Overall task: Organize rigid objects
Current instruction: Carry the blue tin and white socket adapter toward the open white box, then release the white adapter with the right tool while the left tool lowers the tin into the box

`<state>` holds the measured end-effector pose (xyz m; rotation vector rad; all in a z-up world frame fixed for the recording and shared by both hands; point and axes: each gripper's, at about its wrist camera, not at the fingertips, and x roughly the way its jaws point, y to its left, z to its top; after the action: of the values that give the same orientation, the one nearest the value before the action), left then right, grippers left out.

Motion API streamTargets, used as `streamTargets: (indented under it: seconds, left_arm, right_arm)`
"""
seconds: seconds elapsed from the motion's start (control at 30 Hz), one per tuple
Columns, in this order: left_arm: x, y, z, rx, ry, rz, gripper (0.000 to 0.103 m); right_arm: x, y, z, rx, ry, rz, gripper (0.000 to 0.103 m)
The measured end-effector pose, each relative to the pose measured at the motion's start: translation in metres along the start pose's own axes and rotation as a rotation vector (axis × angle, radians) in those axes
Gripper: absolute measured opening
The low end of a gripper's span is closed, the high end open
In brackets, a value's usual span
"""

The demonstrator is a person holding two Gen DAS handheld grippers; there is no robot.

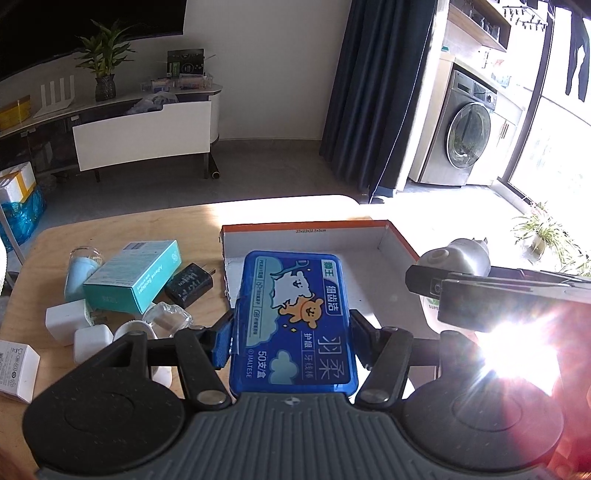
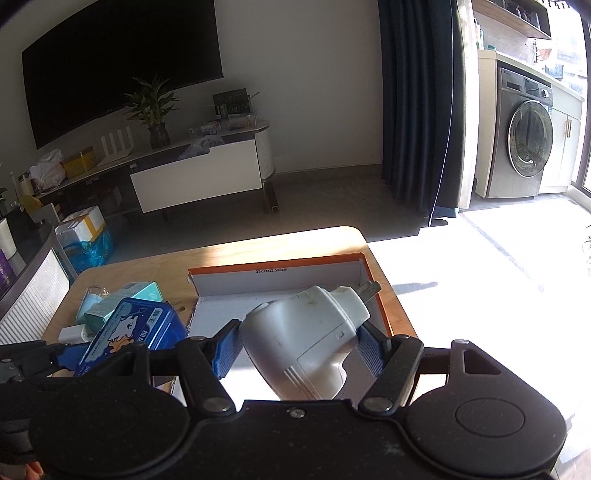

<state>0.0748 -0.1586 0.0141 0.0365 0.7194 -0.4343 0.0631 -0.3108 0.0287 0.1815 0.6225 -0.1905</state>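
Blue floss-pick box (image 1: 293, 321) sits clamped between the left gripper's (image 1: 291, 332) pads, held over the near edge of the open cardboard tray (image 1: 400, 240). Right gripper (image 2: 303, 347) grips a white plug-in adapter (image 2: 306, 336) above that tray; loose chargers (image 1: 64, 319) crowd the wooden table (image 1: 122, 229).

A white wall (image 2: 314, 74) fills the upper middle of both views, with a large dark screen (image 2: 122, 62) mounted at the upper left. Below it runs a low white-fronted media console (image 2: 199, 177) bearing a potted plant (image 2: 155, 107). Grey floor (image 2: 325, 199) spreads across the middle. A dark blue curtain (image 2: 417, 103) hangs right of centre, and beyond it at the right stands a silver washing machine (image 2: 524, 136) under open shelves (image 1: 476, 22). Harsh sunlight pours in from the right edge, washing out the floor and flaring at the lower right of the left wrist view
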Motion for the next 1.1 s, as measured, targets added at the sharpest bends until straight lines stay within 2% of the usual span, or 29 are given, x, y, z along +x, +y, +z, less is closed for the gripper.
streamTargets:
  seconds: [0.73,1.1]
  left_arm:
    - [0.023,-0.001,0.006,0.0,0.031,-0.014,0.063]
    - [0.038,0.0,0.007,-0.006,0.06,-0.014,0.063]
  right_arm:
    - [0.035,-0.001,0.01,-0.027,0.046,-0.011,0.08]
    - [0.071,-0.001,0.022,-0.049,0.104,-0.015,0.08]
